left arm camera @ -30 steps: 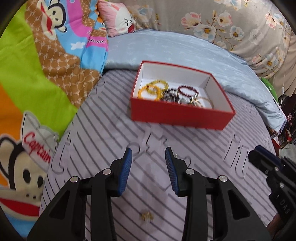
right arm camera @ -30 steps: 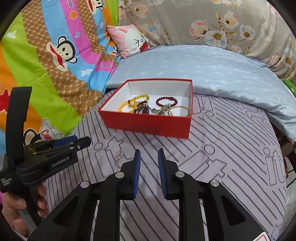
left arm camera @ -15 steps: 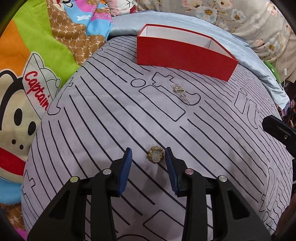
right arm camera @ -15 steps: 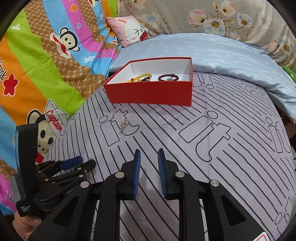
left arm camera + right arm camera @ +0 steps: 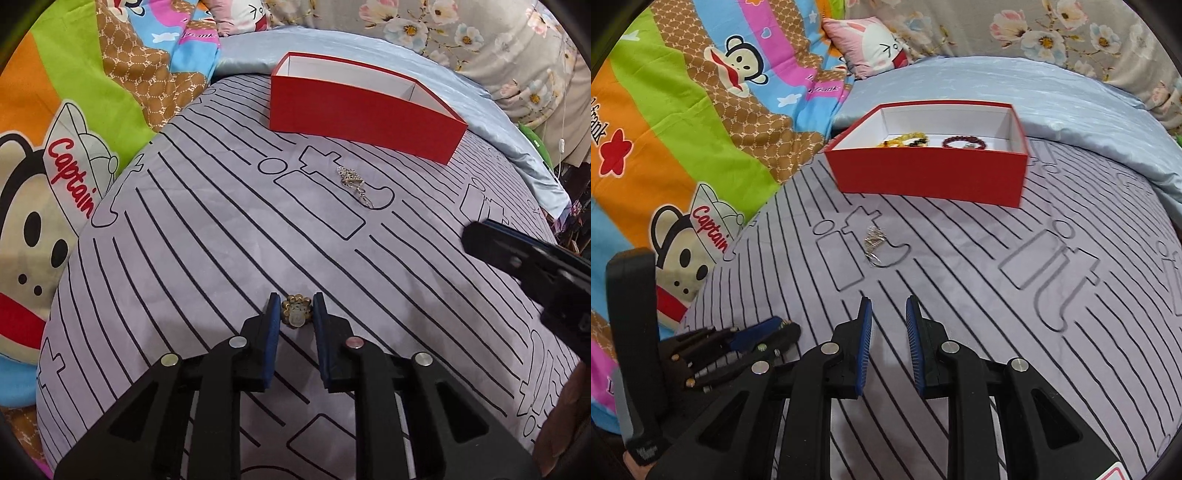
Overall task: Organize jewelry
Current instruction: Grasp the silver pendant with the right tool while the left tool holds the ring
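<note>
L gripper (image 5: 294, 308) low over the lilac bedsheet with black line print (image 5: 207, 258). Jaws have just been closing in; the small round gold-rimmed brooch w/ pale centre stone (image 5: 295, 312) sits between the blue pads, at the tips. Pads look right at its edges on both sides, but contact not certain from this view, so grip not confirmed. Brooch lies flat on the sheet.

R gripper (image 5: 888, 312) hovers above the same sheet, jaws narrowly parted, nothing between them. Blue ribbed pads face each other, bare sheet visible in the gap. In the L wrist view the R gripper shows as a dark body at the right edge; in the R wrist view the L gripper appears lower left, tips down on the sheet.

Silver filigree pendant w/ hook clasp (image 5: 354, 182) lies loose on the sheet, between the grippers and the box, well apart from both; same piece in R view (image 5: 875, 242).

Red cardboard box w/ white lining (image 5: 931, 177) stands open at the far side of the sheet, near the pale-blue quilt (image 5: 1015, 88). Inside, per R view: yellow/amber bead bracelet (image 5: 905, 140) on the left, dark red bead bracelet (image 5: 964, 142) beside it to the right. Other contents hidden by the front wall.

Cartoon monkey blanket, multicolour (image 5: 683, 129), along the left. Pink pillow w/ rabbit face (image 5: 871, 46) behind it.
</note>
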`<move>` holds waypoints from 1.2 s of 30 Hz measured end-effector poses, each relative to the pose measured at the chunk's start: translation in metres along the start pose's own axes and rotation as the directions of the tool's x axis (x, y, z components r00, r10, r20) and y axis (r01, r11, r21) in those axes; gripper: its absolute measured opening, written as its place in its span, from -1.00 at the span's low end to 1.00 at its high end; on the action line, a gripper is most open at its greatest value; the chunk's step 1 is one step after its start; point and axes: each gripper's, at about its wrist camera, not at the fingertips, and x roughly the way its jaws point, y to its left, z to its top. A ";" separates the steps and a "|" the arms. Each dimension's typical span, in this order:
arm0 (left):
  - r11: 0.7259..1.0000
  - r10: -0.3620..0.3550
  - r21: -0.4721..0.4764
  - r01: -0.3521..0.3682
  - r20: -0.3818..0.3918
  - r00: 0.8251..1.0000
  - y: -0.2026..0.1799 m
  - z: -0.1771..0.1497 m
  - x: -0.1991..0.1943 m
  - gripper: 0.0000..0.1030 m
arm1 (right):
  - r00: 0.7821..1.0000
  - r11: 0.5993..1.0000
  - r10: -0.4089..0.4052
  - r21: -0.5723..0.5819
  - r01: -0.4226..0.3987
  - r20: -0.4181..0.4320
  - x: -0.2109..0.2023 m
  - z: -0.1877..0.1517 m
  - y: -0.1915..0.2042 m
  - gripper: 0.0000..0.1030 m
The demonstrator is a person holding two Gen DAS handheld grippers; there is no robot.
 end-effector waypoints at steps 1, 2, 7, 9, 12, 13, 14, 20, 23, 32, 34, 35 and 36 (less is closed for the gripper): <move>1.000 -0.002 -0.005 0.002 -0.001 1.000 0.002 0.000 0.000 -0.66 | 1.000 1.000 -0.001 -0.007 0.001 0.000 0.004 0.003 0.003 -0.61; 1.000 -0.001 -0.010 0.001 -0.001 1.000 0.005 0.001 -0.001 -0.66 | 1.000 1.000 0.000 -0.016 0.000 -0.001 0.009 0.007 0.006 -0.61; 0.999 0.001 -0.033 -0.001 -0.003 1.000 0.017 0.003 -0.002 -0.66 | 1.000 0.999 0.003 -0.038 -0.004 -0.023 0.037 0.020 0.017 -0.61; 0.999 0.005 -0.039 -0.006 -0.004 1.000 0.021 0.004 -0.001 -0.66 | 1.000 0.999 0.004 -0.045 -0.005 -0.031 0.046 0.023 0.020 -0.62; 0.999 0.001 -0.046 -0.001 -0.006 1.000 0.025 0.006 0.000 -0.66 | 0.999 0.999 0.004 -0.054 -0.006 -0.047 0.059 0.027 0.023 -0.61; 0.999 0.000 -0.047 0.000 -0.006 1.000 0.026 0.007 0.000 -0.66 | 0.999 0.998 0.002 -0.060 -0.005 -0.053 0.063 0.028 0.024 -0.61; 0.999 -0.001 -0.049 0.001 -0.006 1.000 0.027 0.007 0.001 -0.66 | 0.998 0.998 0.001 -0.063 -0.004 -0.057 0.066 0.028 0.025 -0.62; 0.999 -0.008 -0.051 0.008 -0.006 1.000 0.027 0.008 0.001 -0.66 | 0.997 0.998 -0.018 -0.068 0.013 -0.072 0.082 0.030 0.024 -0.69; 0.998 -0.014 -0.054 0.013 -0.009 1.000 0.027 0.010 0.002 -0.66 | 0.997 0.998 -0.019 -0.061 0.015 -0.074 0.084 0.030 0.021 -0.91; 0.998 -0.031 -0.052 0.032 0.018 0.999 0.020 0.023 -0.005 -0.66 | 1.000 1.000 -0.006 -0.018 0.006 -0.005 0.047 0.035 0.004 -0.99; 0.998 -0.031 -0.049 0.032 0.030 0.999 0.018 0.027 -0.008 -0.66 | 1.000 1.000 -0.007 -0.011 0.007 0.015 0.035 0.037 -0.001 -0.99; 0.998 -0.031 -0.048 0.033 0.036 0.999 0.018 0.030 -0.010 -0.66 | 1.000 1.000 -0.009 -0.010 0.009 0.022 0.031 0.038 -0.003 -0.99; 0.998 -0.030 -0.049 0.033 0.043 0.999 0.018 0.031 -0.012 -0.66 | 1.000 1.000 -0.008 -0.008 0.008 0.026 0.028 0.038 -0.005 -0.99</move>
